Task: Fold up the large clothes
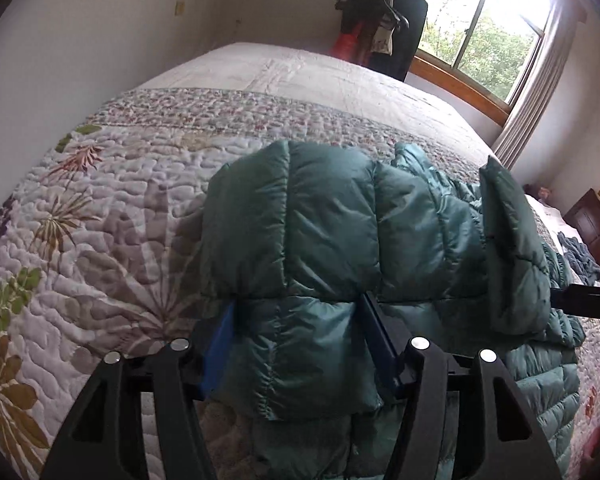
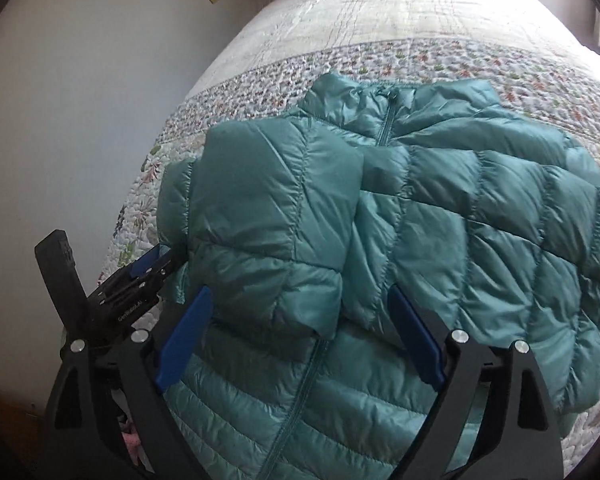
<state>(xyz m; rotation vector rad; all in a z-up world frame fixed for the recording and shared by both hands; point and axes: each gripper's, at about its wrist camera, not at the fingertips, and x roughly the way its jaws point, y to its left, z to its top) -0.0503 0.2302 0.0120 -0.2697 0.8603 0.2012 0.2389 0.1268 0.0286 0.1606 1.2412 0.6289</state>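
- Jacket (image 2: pixel 440 216): teal quilted puffer, lying front-up on the bed (image 1: pixel 100 208), collar toward the far end of the quilt, zipper (image 2: pixel 386 128) running along its long axis toward you.
- One sleeve (image 2: pixel 268 216) is folded across the chest, on the wall side of the zipper.
- Your left gripper (image 1: pixel 296 320) sits at that folded sleeve; fabric bulges between its jaws, spread wide, so whether they pinch it I cannot tell.
- Your right gripper (image 2: pixel 300 332) hovers over the hem end, jaws released, straddling the sleeve cuff and zipper line without gripping.
- Judgement: the other sleeve lies on the window side of the zipper, nearer your right gripper; fold it inward across the zipper.
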